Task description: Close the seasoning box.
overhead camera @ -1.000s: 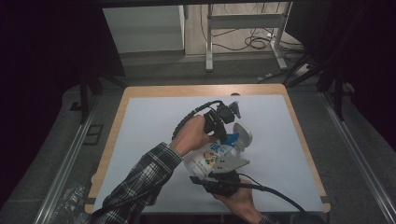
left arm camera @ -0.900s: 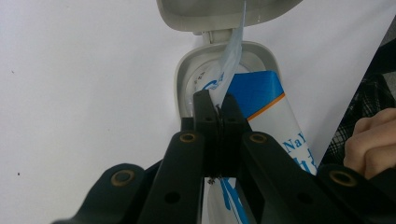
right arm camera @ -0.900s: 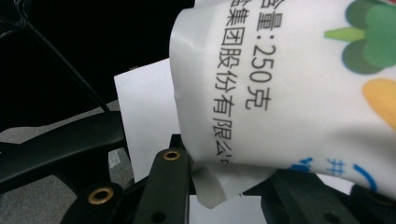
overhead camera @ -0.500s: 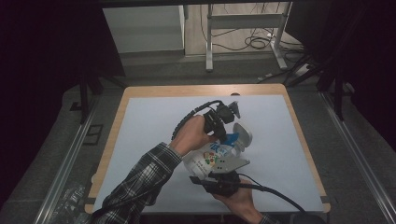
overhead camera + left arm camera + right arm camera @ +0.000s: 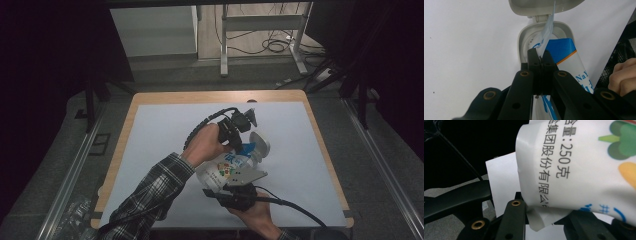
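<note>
Bare table around canister

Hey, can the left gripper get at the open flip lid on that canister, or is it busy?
Probably not right now. The left gripper is shut on the thin sheet coming out of the canister mouth. The lid lies just beyond its jaws, unobstructed, so releasing the sheet would free it.

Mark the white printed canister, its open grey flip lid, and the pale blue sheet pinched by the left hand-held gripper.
white printed canister (image 5: 226,169), high view, printed side wall.
open grey flip lid (image 5: 541,5), left gripper view, inside of the flap.
pale blue sheet (image 5: 549,28), left gripper view, strip above the jaws.
</note>
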